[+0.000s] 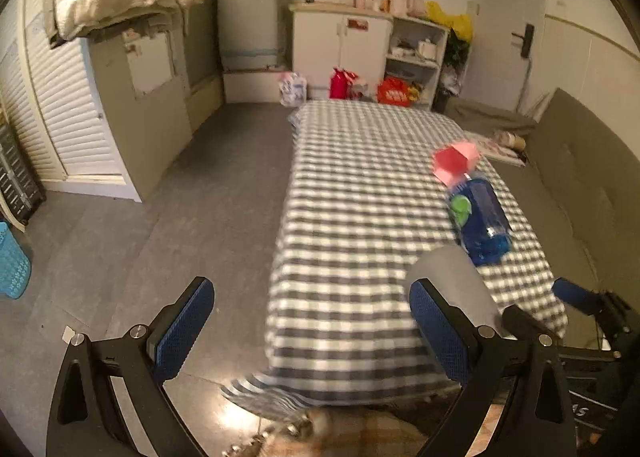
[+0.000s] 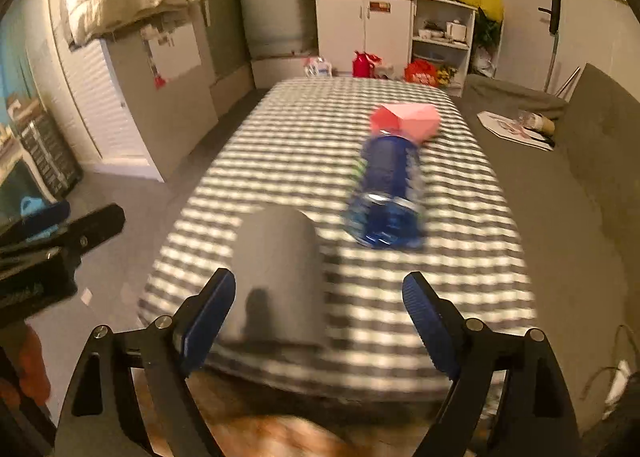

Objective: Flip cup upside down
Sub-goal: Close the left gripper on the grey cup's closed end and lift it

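Observation:
A grey cup [image 2: 276, 273] stands on the checked tablecloth [image 2: 320, 145] near the table's front edge, wider end down. It shows in the left wrist view [image 1: 452, 281] behind the left gripper's right finger. My right gripper [image 2: 318, 321] is open, with the cup between its fingers close to the left pad, apart from both. My left gripper [image 1: 310, 331] is open and empty, left of the cup, over the table's front left corner.
A blue bottle [image 2: 386, 193] lies on its side beyond the cup, with a pink box [image 2: 404, 121] behind it. A grey sofa [image 2: 592, 161] runs along the table's right side. Cabinets [image 2: 364, 29] and bags stand at the far wall.

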Tool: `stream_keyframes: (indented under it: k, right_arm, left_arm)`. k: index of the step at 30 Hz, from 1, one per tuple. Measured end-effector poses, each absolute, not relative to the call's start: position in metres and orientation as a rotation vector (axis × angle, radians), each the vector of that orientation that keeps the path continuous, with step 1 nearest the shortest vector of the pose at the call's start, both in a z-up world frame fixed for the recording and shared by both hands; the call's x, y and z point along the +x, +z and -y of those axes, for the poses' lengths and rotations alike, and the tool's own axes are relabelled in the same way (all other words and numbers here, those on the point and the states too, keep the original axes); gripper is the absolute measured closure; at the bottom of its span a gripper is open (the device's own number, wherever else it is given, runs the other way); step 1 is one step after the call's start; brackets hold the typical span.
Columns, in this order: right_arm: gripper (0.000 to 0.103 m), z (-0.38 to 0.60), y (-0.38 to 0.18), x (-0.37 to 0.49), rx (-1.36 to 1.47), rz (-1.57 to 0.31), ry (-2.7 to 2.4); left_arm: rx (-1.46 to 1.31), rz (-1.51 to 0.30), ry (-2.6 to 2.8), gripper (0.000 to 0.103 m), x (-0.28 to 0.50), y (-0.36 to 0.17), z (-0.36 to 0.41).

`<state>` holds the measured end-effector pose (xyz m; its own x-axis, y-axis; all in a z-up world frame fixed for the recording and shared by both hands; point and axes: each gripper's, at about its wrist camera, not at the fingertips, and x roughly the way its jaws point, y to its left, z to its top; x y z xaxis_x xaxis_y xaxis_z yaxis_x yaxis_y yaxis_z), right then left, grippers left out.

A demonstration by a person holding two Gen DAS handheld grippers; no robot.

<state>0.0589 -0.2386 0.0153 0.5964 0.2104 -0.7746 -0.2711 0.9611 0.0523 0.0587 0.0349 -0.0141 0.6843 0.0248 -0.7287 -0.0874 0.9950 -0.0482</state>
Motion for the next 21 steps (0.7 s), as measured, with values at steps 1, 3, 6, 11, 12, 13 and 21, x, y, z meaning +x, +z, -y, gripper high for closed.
stream_keyframes:
  k: [1, 3, 6, 11, 12, 13, 21]
  right_arm:
    - [0.017, 0.245, 0.017, 0.058, -0.078, -0.889, 0.269]
    - [0.017, 0.261, 0.018, 0.053, -0.095, -0.878, 0.239]
    - [0.017, 0.283, 0.014, 0.053, -0.089, -0.873, 0.206]
    - [0.017, 0.315, 0.005, 0.061, -0.04, -0.873, 0.163]
    - [0.017, 0.321, 0.004, 0.064, -0.022, -0.879, 0.161]
    - [0.017, 0.324, 0.003, 0.066, -0.009, -0.884, 0.162]
    - [0.017, 0.337, -0.008, 0.083, 0.025, -0.918, 0.179]
  left_arm:
    - [-0.082, -0.83, 0.049, 0.002, 0.059, -0.016, -0.028]
    - [-0.077, -0.856, 0.04, 0.002, 0.061, -0.021, -0.014]
    - [-0.072, -0.884, -0.003, 0.002, 0.065, -0.025, 0.005]
    - [-0.085, -0.944, -0.045, 0.002, 0.082, -0.026, 0.032]
    - [-0.106, -0.967, -0.05, 0.002, 0.089, -0.027, 0.036]
    - [-0.124, -0.984, -0.056, 0.002, 0.094, -0.028, 0.038]
    - [-0.133, -1.121, -0.044, 0.002, 0.127, -0.055, 0.057]
